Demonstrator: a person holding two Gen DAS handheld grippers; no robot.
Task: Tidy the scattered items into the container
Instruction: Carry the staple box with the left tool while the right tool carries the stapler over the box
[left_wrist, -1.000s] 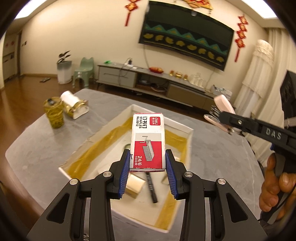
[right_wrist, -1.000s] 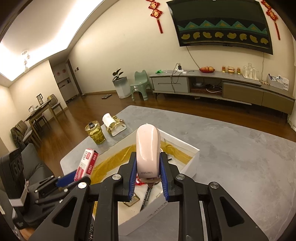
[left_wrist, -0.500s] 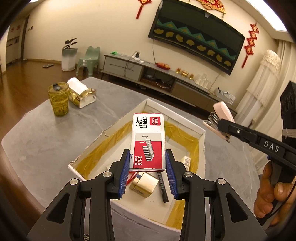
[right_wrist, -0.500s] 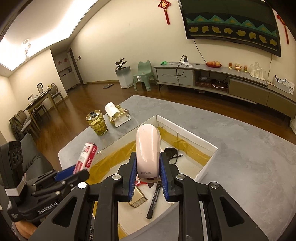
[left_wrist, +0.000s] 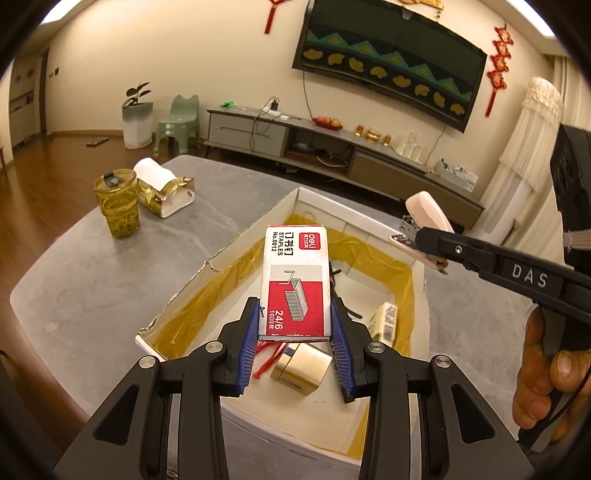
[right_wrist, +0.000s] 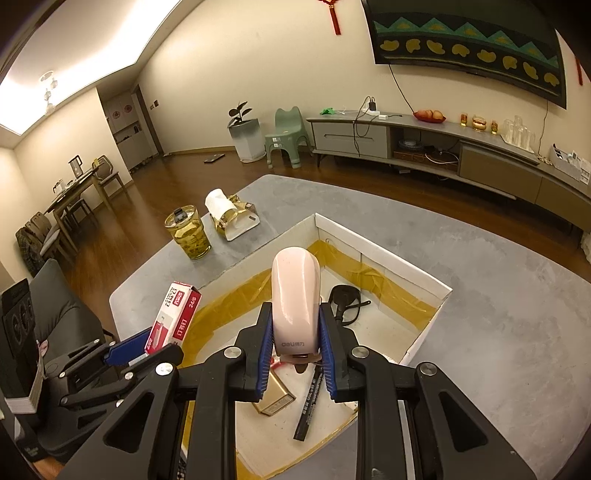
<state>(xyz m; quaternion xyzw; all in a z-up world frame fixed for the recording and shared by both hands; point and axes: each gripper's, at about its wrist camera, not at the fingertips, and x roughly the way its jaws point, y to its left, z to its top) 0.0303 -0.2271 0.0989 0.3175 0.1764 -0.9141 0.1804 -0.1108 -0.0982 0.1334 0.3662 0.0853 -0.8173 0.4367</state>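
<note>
Over on the left side of the grey table, well apart from the work, stand a glass of yellow-green tea and a tissue holder just beside it. Next comes the white box lined with yellow tape, which already holds a gold case, a black marker, sunglasses and a small packet. Above its near-left part, the left gripper is clamped on a red-and-white staples box, held upright and not yet lowered. Further right, the right gripper pinches a pale pink stapler over the container's middle. Judging by this, the placing step is under way: each item hangs above the opening. Next, each gripper should probably descend toward a bare patch of floor, clear of the marker and case, then spread its jaws.
</note>
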